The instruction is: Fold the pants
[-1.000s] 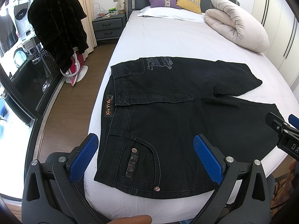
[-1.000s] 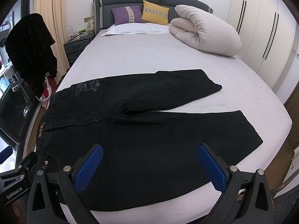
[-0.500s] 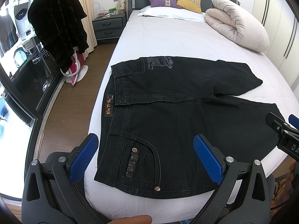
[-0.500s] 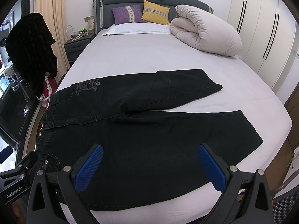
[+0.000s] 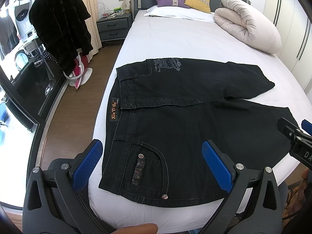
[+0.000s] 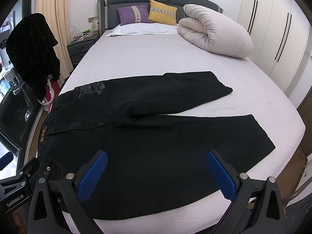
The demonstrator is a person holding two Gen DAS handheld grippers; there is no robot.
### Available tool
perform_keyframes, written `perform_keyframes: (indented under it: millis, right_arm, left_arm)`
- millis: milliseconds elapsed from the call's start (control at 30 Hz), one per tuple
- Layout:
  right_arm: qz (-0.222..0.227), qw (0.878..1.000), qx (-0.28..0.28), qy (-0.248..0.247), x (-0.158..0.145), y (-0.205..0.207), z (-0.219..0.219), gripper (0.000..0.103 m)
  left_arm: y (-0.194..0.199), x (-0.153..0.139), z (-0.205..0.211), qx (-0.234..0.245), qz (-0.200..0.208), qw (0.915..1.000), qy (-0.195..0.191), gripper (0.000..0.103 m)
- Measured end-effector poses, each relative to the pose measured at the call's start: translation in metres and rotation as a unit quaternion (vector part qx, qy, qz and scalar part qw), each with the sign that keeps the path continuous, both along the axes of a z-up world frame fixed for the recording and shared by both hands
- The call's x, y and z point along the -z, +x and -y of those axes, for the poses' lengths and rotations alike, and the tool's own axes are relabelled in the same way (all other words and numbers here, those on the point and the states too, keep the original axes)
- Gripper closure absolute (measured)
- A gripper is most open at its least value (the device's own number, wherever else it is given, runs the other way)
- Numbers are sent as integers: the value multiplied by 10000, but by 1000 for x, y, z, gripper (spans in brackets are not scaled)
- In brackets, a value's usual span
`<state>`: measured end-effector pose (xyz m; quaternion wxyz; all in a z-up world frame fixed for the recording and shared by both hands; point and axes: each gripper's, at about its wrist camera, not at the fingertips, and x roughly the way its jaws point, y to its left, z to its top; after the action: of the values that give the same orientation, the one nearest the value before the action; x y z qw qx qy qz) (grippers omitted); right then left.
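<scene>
Bed [image 5: 175, 37] carries the black pants [image 5: 195, 128] spread flat across its foot end, waistband toward 9 o'clock, legs running to 3 o'clock and splayed in a V; nothing has shifted against the earlier frames, so no fold is started. Left gripper [image 5: 152, 163] hovers with fingers released and empty over the front pocket [image 5: 148, 165] at 6 o'clock. Right gripper [image 6: 156, 173] is likewise spread wide, holding nothing, over the near leg; likely next step is grabbing one leg to lay it over the other.
</scene>
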<state>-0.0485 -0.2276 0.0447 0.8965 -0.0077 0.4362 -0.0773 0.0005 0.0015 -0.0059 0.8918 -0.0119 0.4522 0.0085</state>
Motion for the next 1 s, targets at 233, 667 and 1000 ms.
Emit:
perform_keyframes:
  millis: [233,667,1000]
  right_arm:
    - [-5,10000,1,4,2,-1,-1,0]
    - [-33,10000,4,40,1,-1,-4,0]
    - [15,9991,-249,334,14,14,9,0]
  left_arm:
    - [-3,1,-3,-28,-10,10000,-5,0]
    - [8,19,-8,261,-145,9981,-530,0]
    - [31,54,-2,587,-511,9957,-507,0]
